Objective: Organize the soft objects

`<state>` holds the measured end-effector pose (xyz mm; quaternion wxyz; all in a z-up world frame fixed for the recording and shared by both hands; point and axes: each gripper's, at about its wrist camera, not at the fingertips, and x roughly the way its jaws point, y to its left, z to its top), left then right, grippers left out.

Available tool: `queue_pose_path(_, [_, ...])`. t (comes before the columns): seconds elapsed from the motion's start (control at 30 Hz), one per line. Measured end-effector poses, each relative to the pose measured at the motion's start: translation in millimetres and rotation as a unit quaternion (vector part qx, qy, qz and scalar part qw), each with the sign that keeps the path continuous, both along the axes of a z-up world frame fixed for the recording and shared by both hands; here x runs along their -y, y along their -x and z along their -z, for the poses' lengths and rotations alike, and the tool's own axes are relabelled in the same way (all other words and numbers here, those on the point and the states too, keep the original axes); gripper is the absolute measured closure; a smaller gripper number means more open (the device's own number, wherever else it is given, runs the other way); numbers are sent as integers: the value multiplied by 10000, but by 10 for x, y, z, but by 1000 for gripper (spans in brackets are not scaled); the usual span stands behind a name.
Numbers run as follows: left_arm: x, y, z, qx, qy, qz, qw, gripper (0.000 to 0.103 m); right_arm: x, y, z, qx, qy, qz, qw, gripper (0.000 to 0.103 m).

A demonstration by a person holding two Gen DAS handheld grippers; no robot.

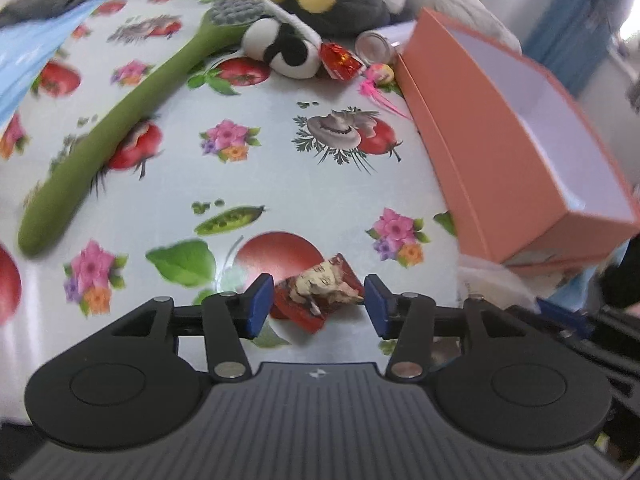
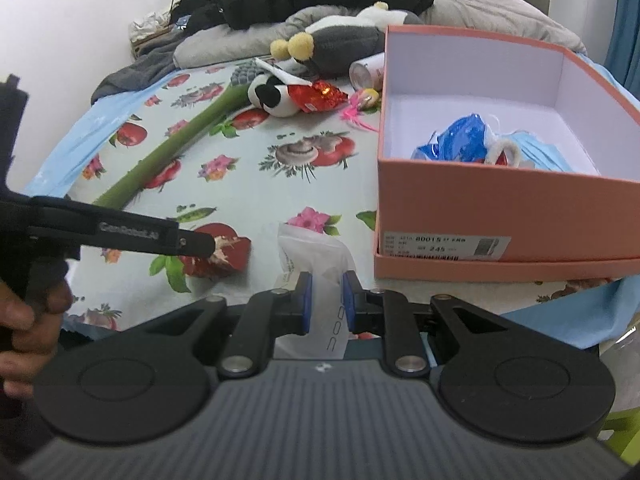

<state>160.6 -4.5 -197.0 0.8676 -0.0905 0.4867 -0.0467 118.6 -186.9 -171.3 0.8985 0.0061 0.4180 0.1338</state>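
Fruit-patterned cloth covers the bench [image 1: 280, 168]. Left claw [image 1: 316, 306] stands released, a red crumpled wrapper [image 1: 320, 294] between its pads. Right claw [image 2: 325, 300] clenches a white plastic bag [image 2: 312, 256]; beyond it, the pink box [image 2: 500, 208].

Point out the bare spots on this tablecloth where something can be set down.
Bare cloth lies between the green brush and the orange box, from the red packet up to the plush toys. The far edge by the toys and the strip beside the box are crowded.
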Motion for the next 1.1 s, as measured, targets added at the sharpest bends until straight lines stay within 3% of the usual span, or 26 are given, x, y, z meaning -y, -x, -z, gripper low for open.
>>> queue_pose_path(0.13, [124,-48,60,132,-452,665,9967,47,34,-17,41,-64,-12,36,10000,83])
queue_pose_path(0.27, [238,-64,163,115,-888,1326,9871,47,65,-31,75,-109,-35,84,9999,83])
queue_pose_path(0.4, [275,-73,258,106,-1136,1557,9812,47,76,-45,89,-123,-43,116,9998,83])
queue_pose_path(0.6, [260,-94,292,154,-1051,1473,9834,60,84,-57,88,-125,-44,118,9998,83])
queue_pose_path(1.1, [179,94,-102,384,-421,702,9959,64,29,16,-163,214,-57,62,9997,83])
